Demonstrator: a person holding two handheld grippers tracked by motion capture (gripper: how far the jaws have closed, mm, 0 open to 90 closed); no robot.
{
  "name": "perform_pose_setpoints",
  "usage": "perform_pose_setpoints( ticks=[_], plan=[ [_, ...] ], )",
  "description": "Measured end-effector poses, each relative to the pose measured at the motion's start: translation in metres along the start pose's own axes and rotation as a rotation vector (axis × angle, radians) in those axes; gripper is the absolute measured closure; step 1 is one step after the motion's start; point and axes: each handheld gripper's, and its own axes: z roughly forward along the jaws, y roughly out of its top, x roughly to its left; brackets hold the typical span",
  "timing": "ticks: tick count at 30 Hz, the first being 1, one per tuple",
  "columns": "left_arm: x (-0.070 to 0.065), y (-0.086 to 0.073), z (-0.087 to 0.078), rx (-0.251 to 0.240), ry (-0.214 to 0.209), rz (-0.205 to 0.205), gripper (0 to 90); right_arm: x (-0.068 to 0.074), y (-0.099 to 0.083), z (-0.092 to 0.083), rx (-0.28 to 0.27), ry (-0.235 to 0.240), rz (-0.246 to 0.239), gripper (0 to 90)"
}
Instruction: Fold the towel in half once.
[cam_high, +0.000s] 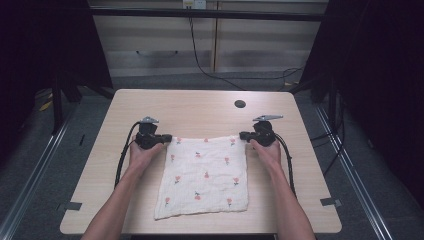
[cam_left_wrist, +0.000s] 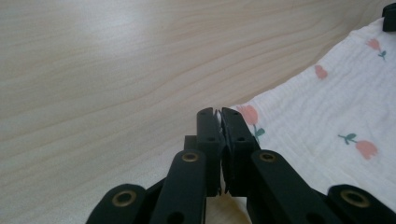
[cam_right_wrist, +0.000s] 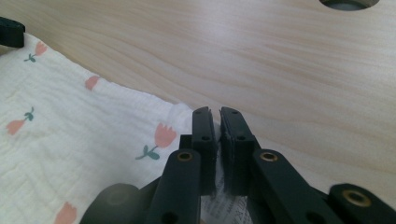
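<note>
Cloth (cam_high: 205, 175): flat on table (cam_high: 200, 107) | left gripper (cam_high: 168, 137): clamped on cloth's far left corner | right gripper (cam_high: 243, 135): clamped on cloth's far right corner | hole (cam_high: 240, 104): beyond cloth

- A white square muslin cloth printed with small pink flowers (cam_high: 205, 175) lies flat on the pale wooden counter (cam_high: 150, 105), towards its near edge.
- The left tool (cam_high: 167, 138) sits at the cloth's far left corner, the right tool (cam_high: 243, 135) at its far right corner.
- A round cable hole (cam_high: 240, 104) lies behind the right tool.
</note>
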Motion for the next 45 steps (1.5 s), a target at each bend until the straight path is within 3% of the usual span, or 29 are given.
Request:
perform_pose_setpoints(
  ticks=[13,21,27,32,37,45],
  plan=[
    [0.002,0.021,-0.028,-0.1,-0.064,-0.007,87.1,0.004,0.023,-0.026,-0.089,0.025,-0.013,85.4],
    [0.006,0.035,-0.04,-0.143,-0.068,-0.007,87.1,0.005,0.039,-0.034,-0.119,0.03,-0.018,85.5],
    [0.007,0.044,-0.048,-0.156,-0.061,0.012,87.1,0.006,0.052,-0.04,-0.142,0.031,-0.027,85.6],
    [0.004,0.057,-0.059,-0.195,-0.06,0.026,87.1,0.008,0.065,-0.046,-0.156,0.024,-0.043,85.6],
    [0.004,0.061,-0.065,-0.195,-0.06,0.044,87.1,0.01,0.075,-0.054,-0.18,0.029,-0.056,85.7],
    [0.002,0.053,-0.067,-0.175,-0.054,0.065,87.1,0.015,0.07,-0.054,-0.167,0.033,-0.075,85.7]
  ],
)
